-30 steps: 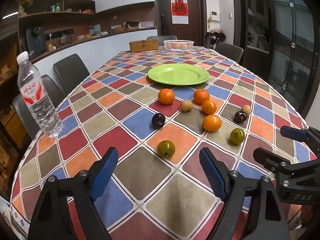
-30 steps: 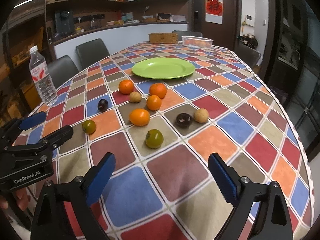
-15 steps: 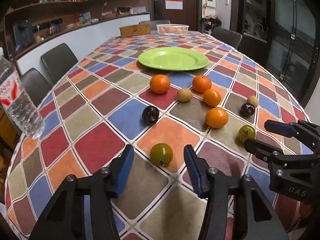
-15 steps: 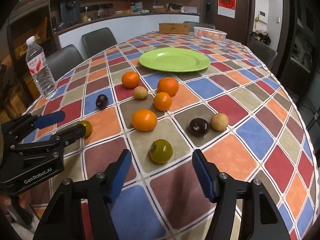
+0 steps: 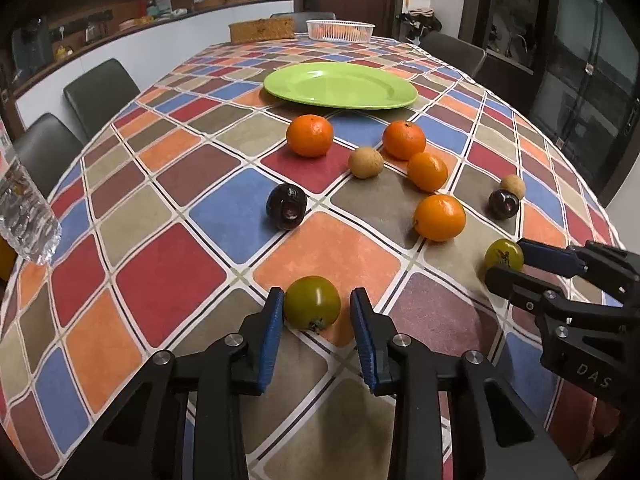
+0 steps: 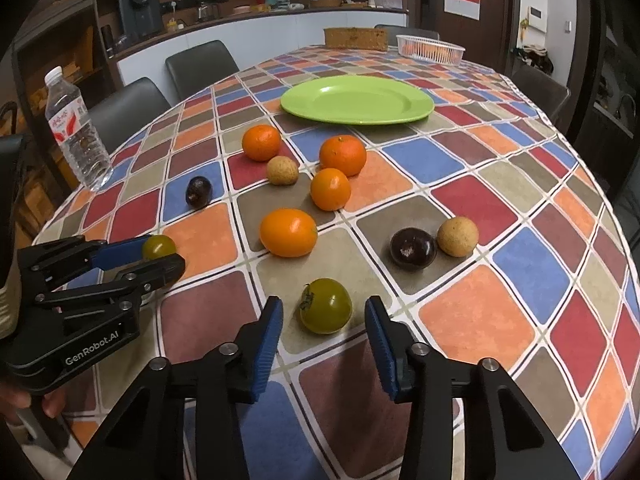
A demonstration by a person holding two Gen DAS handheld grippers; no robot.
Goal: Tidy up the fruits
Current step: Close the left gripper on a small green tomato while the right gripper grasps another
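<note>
Left wrist view
Left gripper (image 5: pixel 316 314): we straddle a green tomato (image 5: pixel 312 307) at the lower centre of the frame; the fingers are narrowed around it, the left blue pad just about touching, a small gap showing at the right pad.
Left tomato: it sits on the counter (image 5: pixel 168 272), not lifted.
Right gripper (image 5: pixel 505 261): it enters from the right edge, its fingers bracketing a second green tomato (image 5: pixel 503 254) at mid right; whether they touch it we cannot tell from here.
Other fruit: four oranges, two dark plums and two small tan fruits lie scattered in the middle of the frame, apart from both tomatoes.
Green plate (image 5: pixel 340 86): at upper centre, bare.

Right wrist view
Right gripper (image 6: pixel 323 326): our fingers stand moderately wide on both sides of the second green tomato (image 6: pixel 326 306) at lower centre, with clear gaps left and right.
Left gripper (image 6: pixel 160 254): at the left edge, its fingers are close about the first green tomato (image 6: pixel 159 246).
Green plate (image 6: pixel 356 100): upper centre, well beyond the fruit cluster.

Step in hand: we judge this the grasp on both green tomatoes at once, before any lift.
Next move: we need to finish closing each pair gently, since the round skins could roll or squirt out, then lift and carry both, probably toward the plate.
</note>
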